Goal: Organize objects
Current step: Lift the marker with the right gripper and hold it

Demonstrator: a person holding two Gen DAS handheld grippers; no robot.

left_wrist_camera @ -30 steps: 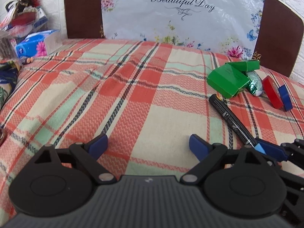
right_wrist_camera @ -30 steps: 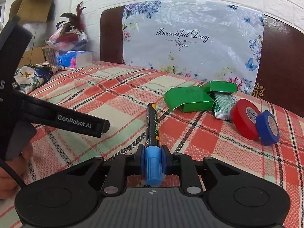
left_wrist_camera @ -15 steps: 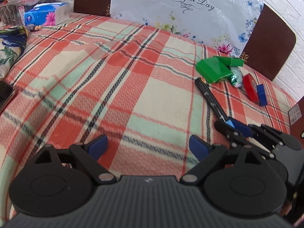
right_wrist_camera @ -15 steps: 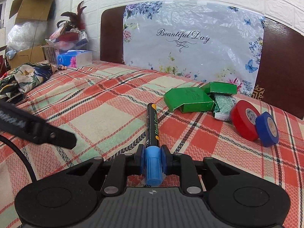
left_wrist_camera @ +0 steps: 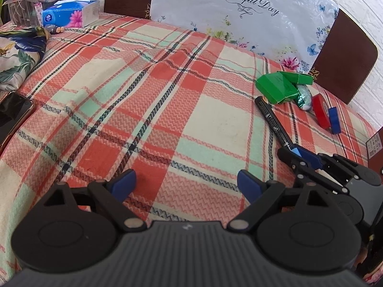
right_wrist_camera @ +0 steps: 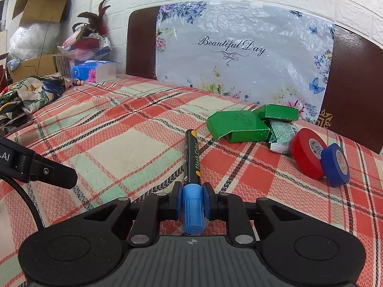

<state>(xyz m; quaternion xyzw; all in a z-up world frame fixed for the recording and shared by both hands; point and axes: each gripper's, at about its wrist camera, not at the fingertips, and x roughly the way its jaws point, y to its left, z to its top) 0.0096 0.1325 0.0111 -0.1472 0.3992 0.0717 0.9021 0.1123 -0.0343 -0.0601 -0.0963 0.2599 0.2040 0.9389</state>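
Observation:
A black marker (right_wrist_camera: 192, 157) with a blue cap lies on the plaid bed cover, pointing towards two green boxes (right_wrist_camera: 235, 125). My right gripper (right_wrist_camera: 191, 199) is shut on the marker's blue cap; it also shows in the left wrist view (left_wrist_camera: 299, 154), with the marker (left_wrist_camera: 273, 122) reaching away from it. A green foil packet (right_wrist_camera: 281, 134), a red tape roll (right_wrist_camera: 308, 153) and a blue tape roll (right_wrist_camera: 335, 165) sit right of the boxes. My left gripper (left_wrist_camera: 186, 183) is open and empty above the cover, left of the right gripper.
A headboard with a flowered "Beautiful Day" sheet (right_wrist_camera: 241, 55) stands behind the objects. A tissue box (left_wrist_camera: 70, 13) and clutter lie far left. A flowered cloth (left_wrist_camera: 19, 55) and a dark phone (left_wrist_camera: 13, 117) are on the left edge.
My left gripper has drawn back and risen, so more of the bed shows. My right gripper stays shut on the marker in the same place.

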